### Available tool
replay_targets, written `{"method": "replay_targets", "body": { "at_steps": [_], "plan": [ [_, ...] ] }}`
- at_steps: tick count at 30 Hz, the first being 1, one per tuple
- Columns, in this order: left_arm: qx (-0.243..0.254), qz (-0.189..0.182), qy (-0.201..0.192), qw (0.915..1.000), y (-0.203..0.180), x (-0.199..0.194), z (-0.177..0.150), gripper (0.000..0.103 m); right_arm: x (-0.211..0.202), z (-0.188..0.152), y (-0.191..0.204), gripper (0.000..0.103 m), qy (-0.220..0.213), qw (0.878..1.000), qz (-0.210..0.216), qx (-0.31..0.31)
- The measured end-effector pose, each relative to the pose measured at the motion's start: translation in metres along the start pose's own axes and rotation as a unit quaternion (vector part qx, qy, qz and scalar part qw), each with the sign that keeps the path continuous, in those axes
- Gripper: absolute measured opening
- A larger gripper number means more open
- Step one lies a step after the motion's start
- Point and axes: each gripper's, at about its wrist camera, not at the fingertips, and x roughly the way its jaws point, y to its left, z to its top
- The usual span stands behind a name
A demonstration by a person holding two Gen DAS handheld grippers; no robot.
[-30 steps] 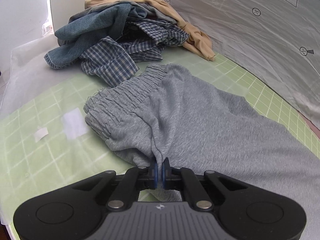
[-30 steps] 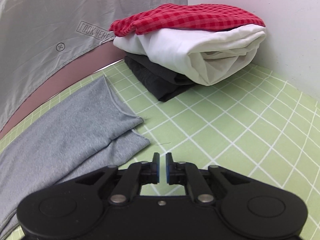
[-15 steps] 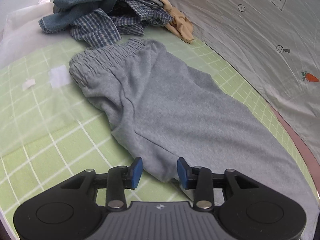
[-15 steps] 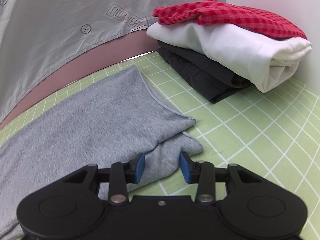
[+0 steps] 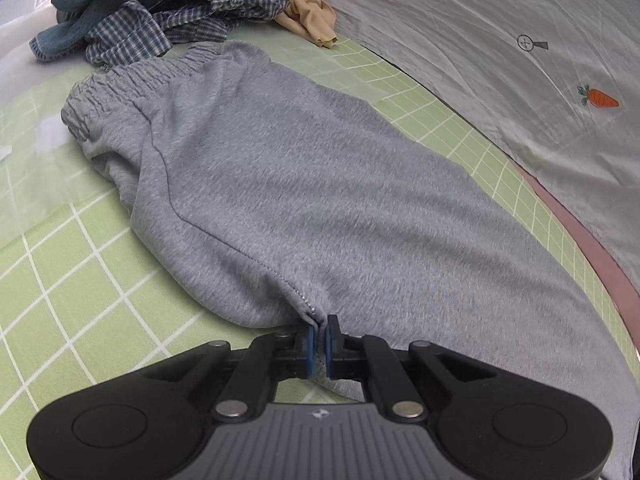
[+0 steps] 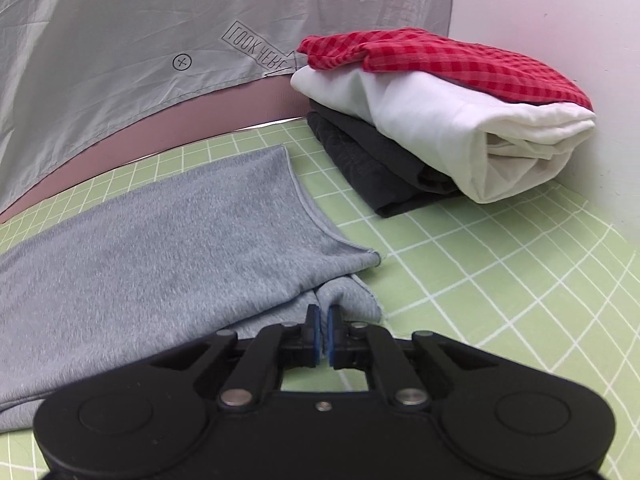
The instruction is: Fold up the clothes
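Lying lengthwise between both grippers, grey fleece sweatpants (image 5: 304, 184) have left gripper (image 5: 318, 340) pinching their crotch seam, right gripper (image 6: 323, 334) pinching the lower leg hem.

The heap of unfolded clothes (image 5: 172, 12) at the counter's far left corner is cut off by the top edge of the left wrist view, so its full height cannot be told. The grey sweatpants (image 5: 312, 184) run out past that view's right edge, and their near edge disappears behind the left tool (image 5: 319, 334). In the right wrist view, the lower pant leg (image 6: 348, 300) lies mostly under the upper one and behind the right tool (image 6: 323, 330). The dark garment (image 6: 372, 164) is largely covered by the white one (image 6: 452, 120).
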Motion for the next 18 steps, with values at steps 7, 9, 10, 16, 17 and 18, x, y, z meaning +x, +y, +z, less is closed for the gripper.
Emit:
{"method": "replay_targets", "body": {
  "at_steps": [7, 9, 10, 16, 17, 18],
  "plan": [
    [-0.003, -0.006, 0.021, 0.9998, 0.03, -0.009, -0.01, 0.008, -0.026, -0.028, -0.04, 0.012, 0.024, 0.999, -0.02, 0.013],
    [-0.011, -0.012, 0.022, 0.9996, 0.033, -0.015, -0.012, 0.012, -0.032, -0.03, -0.041, 0.03, 0.022, 0.999, -0.034, 0.009],
    [-0.015, -0.013, 0.023, 0.9995, 0.033, -0.018, -0.012, 0.012, -0.037, -0.029, -0.041, 0.035, 0.015, 0.999, -0.046, 0.011],
    [-0.065, -0.058, 0.029, 0.9958, 0.026, -0.036, -0.016, 0.02, -0.052, -0.019, -0.028, 0.047, -0.027, 0.999, -0.023, 0.014],
    [-0.063, -0.065, 0.029, 0.9954, 0.022, -0.037, -0.018, 0.02, -0.049, -0.017, -0.024, 0.05, -0.026, 0.999, -0.01, 0.021],
    [-0.062, -0.072, 0.03, 0.9951, 0.017, -0.038, -0.019, 0.02, -0.045, -0.016, -0.021, 0.051, -0.023, 0.999, 0.003, 0.028]
  ]
}}
